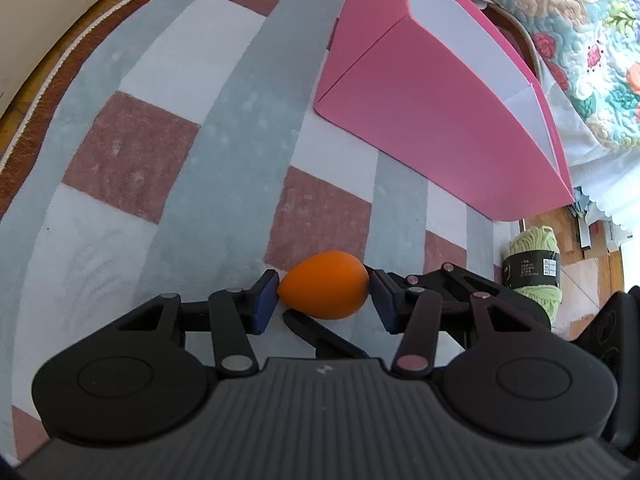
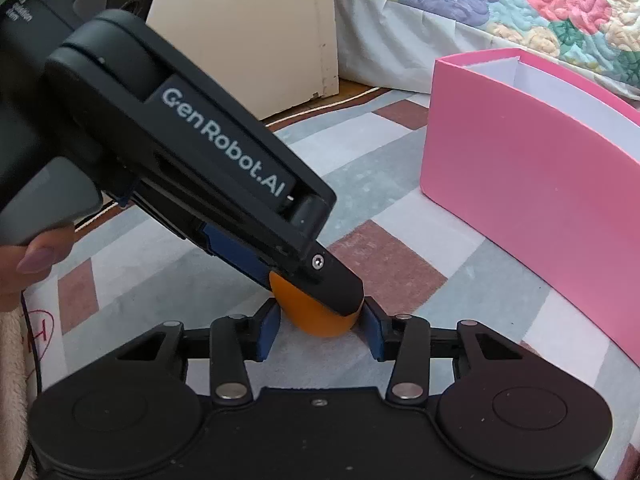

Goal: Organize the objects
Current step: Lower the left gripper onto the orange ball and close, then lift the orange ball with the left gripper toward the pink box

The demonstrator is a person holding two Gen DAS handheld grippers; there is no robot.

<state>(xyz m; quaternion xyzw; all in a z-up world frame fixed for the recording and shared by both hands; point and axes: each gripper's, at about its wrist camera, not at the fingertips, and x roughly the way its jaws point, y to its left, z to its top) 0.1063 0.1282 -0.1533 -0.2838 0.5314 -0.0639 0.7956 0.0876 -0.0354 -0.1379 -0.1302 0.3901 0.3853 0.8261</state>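
An orange egg-shaped object (image 1: pixel 326 290) lies on the checked rug (image 1: pixel 132 152), and both grippers are on it. My left gripper (image 1: pixel 324 298) is shut on it, one blue pad at its pointed end and the other at its round end. In the right wrist view the orange egg (image 2: pixel 316 320) sits between the blue pads of my right gripper (image 2: pixel 322 330), which press its two sides. The left gripper's finger (image 2: pixel 336 284) comes in from the upper left and covers the egg's top. One right finger (image 1: pixel 320 336) shows under the egg in the left wrist view.
A tall pink box (image 1: pixel 420 120) (image 2: pixel 520 168), open at the top with a white inside, stands on the rug close behind the egg. A green yarn skein (image 1: pixel 532 276) lies at the right. A quilted bed (image 2: pixel 520 8) and beige furniture (image 2: pixel 248 28) border the rug. A thumb (image 2: pixel 36 256) holds the left handle.
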